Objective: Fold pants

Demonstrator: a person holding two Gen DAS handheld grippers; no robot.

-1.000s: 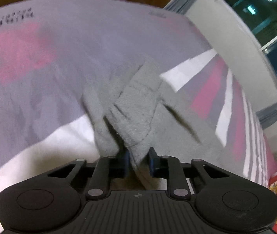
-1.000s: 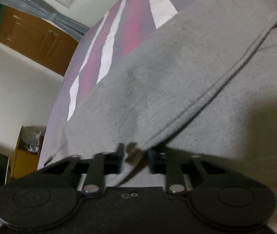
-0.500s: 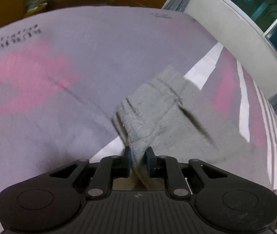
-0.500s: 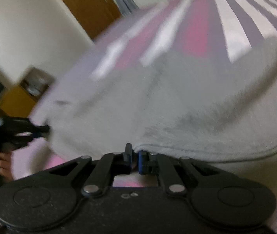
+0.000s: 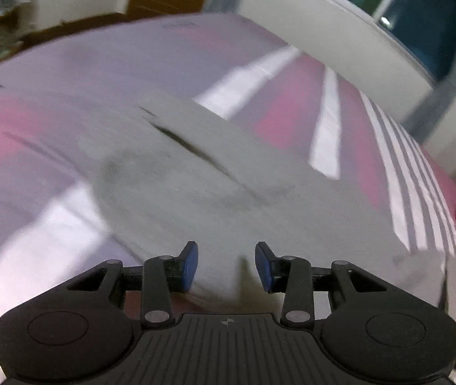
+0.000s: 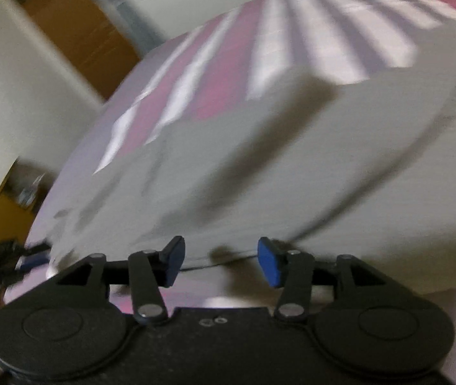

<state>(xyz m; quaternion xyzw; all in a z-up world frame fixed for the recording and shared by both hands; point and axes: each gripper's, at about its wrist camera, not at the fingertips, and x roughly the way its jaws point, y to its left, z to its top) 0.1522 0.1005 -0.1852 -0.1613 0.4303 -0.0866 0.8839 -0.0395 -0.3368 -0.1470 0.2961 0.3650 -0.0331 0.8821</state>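
Both sets of jaws have just let go! My left gripper (image 5: 226,261) was pinching a bunched fold of the pants (image 5: 215,192) a moment ago; now its jaws have just been opening and stand spread, blue pads clear of the cloth, nothing between them. The same goes for my right gripper (image 6: 219,263): it had the hem edge clamped, and now its jaws have been opening too and stand apart, with the grey fabric lying just beyond the tips, not pressed by either pad.

The pants (image 6: 260,166) are down on the bed (image 5: 51,102), spread flat as a broad grey slab instead of hanging up in a ridge as before. They lie across the striped pink, white and lilac sheet, near the bed's near edge, with stripes showing past their far side. A dark crease runs diagonally over the top layer in the left view. Both views are smeared with motion blur, so finer folds I cannot make out. No containers show.
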